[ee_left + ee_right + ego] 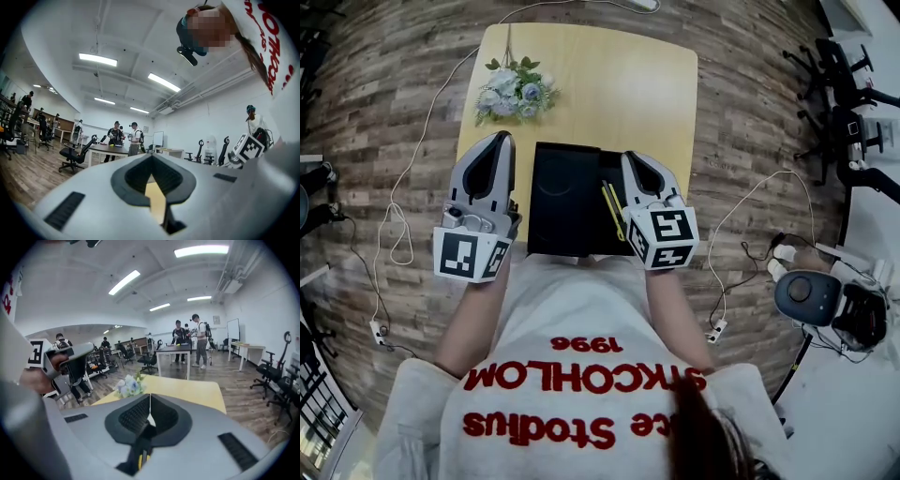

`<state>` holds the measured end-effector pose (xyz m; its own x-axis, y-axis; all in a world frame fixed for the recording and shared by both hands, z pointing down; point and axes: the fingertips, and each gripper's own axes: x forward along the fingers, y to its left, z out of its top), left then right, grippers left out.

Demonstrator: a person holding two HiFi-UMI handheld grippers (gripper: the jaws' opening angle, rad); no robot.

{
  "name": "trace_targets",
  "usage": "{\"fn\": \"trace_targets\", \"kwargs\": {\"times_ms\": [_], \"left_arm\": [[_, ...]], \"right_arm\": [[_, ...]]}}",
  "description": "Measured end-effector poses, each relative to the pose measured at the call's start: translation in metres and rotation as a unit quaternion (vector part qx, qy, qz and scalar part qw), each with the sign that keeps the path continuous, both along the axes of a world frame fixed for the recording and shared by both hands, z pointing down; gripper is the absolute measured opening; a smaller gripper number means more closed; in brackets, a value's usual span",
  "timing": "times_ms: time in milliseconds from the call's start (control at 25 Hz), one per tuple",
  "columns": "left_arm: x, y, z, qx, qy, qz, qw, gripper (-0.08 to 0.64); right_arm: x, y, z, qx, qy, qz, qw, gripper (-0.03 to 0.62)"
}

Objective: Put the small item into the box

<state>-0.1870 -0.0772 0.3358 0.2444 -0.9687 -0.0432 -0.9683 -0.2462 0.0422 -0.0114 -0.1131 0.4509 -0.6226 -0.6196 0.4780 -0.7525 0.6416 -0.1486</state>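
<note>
A black box (558, 220) lies on the wooden table (619, 84) just in front of me. A thin yellow-and-black item (612, 208), like a pen, lies lengthwise along the box's right part. My right gripper (635, 157) hovers beside it at the box's right edge, its jaws shut tip to tip (150, 395). The yellow item (140, 459) shows only through the gap behind the pads. My left gripper (500, 139) is left of the box, jaws together (151, 157) with nothing gripped.
A bunch of pale flowers (514, 94) lies at the table's far left, seen also ahead of the right gripper as flowers (130, 385). White cables (398, 225) run over the wooden floor on both sides. Office chairs and people stand far back.
</note>
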Motion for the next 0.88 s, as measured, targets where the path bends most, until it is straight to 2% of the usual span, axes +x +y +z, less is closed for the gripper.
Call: {"fn": "trace_targets", "kwargs": {"times_ms": [200, 400, 600, 880], "left_arm": [[0.003, -0.002, -0.021, 0.02, -0.014, 0.006, 0.9997, 0.006], [0.003, 0.0, -0.04, 0.039, -0.017, 0.009, 0.9991, 0.006], [0.007, 0.005, -0.052, 0.048, -0.022, 0.018, 0.9985, 0.006], [0.013, 0.012, -0.063, 0.058, -0.031, 0.023, 0.9976, 0.006]], "right_arm": [[0.01, -0.01, -0.062, 0.087, -0.052, 0.023, 0.995, 0.006], [0.028, -0.01, -0.111, 0.125, -0.102, 0.052, 0.985, 0.006], [0.045, -0.003, -0.153, 0.184, -0.12, 0.065, 0.973, 0.006], [0.065, 0.008, -0.173, 0.209, -0.136, 0.092, 0.964, 0.005]]}}
